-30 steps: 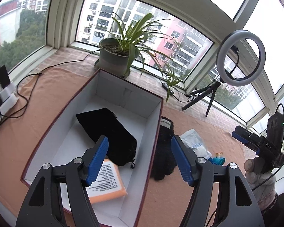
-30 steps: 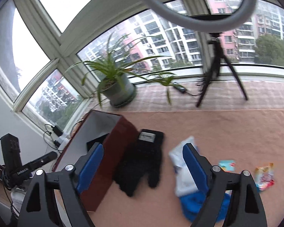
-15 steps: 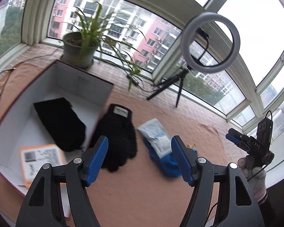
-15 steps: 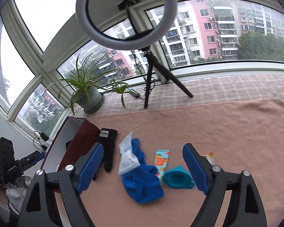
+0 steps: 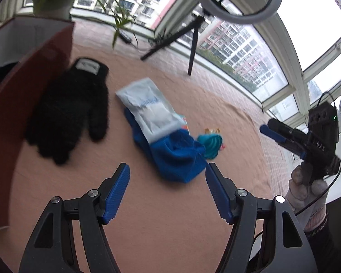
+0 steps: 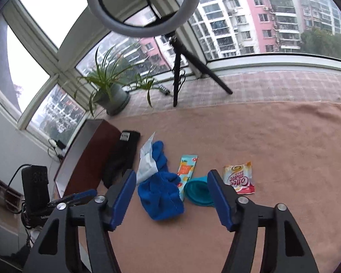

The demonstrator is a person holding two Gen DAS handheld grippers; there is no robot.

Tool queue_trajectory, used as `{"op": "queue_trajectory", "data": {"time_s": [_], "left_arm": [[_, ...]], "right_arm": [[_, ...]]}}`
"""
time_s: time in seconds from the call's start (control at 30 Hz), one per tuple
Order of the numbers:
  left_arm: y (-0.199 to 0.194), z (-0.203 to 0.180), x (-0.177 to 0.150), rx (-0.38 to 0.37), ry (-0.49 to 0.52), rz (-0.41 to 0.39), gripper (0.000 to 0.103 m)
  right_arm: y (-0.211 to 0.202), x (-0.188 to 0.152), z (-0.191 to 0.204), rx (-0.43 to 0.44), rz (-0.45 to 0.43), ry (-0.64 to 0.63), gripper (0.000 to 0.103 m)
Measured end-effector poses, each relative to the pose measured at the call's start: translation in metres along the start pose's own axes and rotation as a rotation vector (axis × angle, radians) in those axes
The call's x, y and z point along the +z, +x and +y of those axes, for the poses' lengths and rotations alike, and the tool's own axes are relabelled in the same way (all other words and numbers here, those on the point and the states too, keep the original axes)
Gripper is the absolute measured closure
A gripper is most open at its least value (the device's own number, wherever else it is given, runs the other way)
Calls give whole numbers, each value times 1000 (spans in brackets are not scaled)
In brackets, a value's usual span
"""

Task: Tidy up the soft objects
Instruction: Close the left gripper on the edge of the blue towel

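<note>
Both grippers above the peach cloth. Left gripper: jaws spread, nothing between them, touching nothing. Right gripper: jaws have just been closing, still apart and empty. The blue cloth lies beneath, partly under a white packet; black glove beside the box.

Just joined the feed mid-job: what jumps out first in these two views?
A bright blue cloth lies crumpled on the tan blanket just ahead of the right gripper, whose jaws have just been closing with nothing between them. A white packet lies partly over the cloth, and a black glove rests against the brown box. A ring light looms by the window.
</note>
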State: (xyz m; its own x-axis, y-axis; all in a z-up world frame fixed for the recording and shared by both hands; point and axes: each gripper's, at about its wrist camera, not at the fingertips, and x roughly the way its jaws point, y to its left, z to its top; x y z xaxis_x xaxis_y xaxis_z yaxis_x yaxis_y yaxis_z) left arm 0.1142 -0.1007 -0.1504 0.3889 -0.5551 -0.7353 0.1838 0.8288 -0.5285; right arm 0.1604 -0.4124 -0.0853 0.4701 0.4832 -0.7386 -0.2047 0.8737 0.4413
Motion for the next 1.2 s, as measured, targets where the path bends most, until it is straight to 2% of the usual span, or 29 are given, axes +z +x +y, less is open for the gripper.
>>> {"op": "queue_trajectory", "data": {"time_s": [0.13, 0.3, 0.57, 1.0, 1.07, 1.1, 1.17, 1.2], "left_arm": [[22, 0, -7, -9, -28, 49, 34], [35, 0, -13, -10, -38, 68, 34], [50, 10, -13, -27, -75, 80, 34], [66, 10, -14, -76, -84, 101, 36], [67, 10, -13, -87, -86, 97, 37], [68, 9, -12, -94, -86, 95, 38], [71, 4, -11, -106, -78, 96, 52], [70, 3, -11, -107, -70, 94, 54]], "right_arm": [[30, -4, 10, 33, 82, -56, 50], [72, -8, 24, 53, 181, -136, 50], [118, -13, 49, -28, 282, -311, 50], [158, -12, 51, -27, 386, -360, 50], [161, -12, 50, -5, 400, -348, 56], [162, -12, 50, 2, 406, -340, 60], [162, -12, 52, 12, 414, -336, 65], [161, -12, 53, 16, 418, -334, 69]]}}
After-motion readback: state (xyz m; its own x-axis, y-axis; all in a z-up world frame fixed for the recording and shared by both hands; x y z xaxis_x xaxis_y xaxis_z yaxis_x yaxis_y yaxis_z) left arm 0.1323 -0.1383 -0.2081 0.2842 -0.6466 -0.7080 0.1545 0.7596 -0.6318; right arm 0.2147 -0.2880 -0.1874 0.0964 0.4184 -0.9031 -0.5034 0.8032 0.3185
